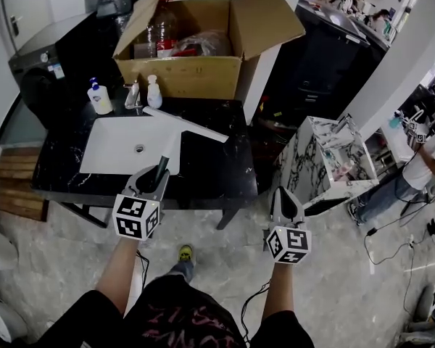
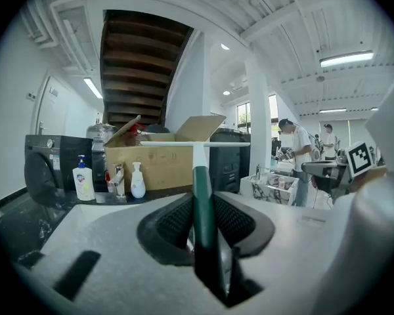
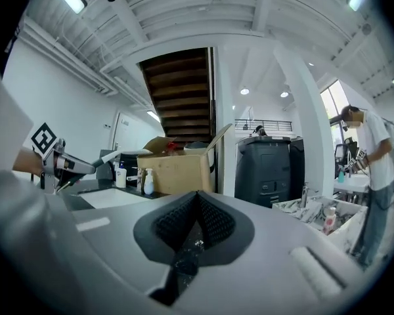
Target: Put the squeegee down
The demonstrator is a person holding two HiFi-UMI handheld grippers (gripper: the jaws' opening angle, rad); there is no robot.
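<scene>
Clamping the squeegee (image 1: pixel 187 125) by its dark green handle, your left gripper (image 1: pixel 158 180) holds the white blade ahead of its fingertips, over the sink (image 1: pixel 109 147). Your right gripper (image 1: pixel 285 196) is clenched, empty.

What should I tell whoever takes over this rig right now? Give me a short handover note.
Left gripper: jaws clamped on the dark green handle of the squeegee, blade pointing away from the person.
Right gripper: jaws together, nothing in them, off to the right of the counter.
Things: in the head view the squeegee's white blade shows over the right edge of the white sink, which is set in the black countertop.
Done: squeegee is in hand and brought up to the counter.
Left: lower it onto a surface, probably the countertop, then open the left jaws and back off.
</scene>
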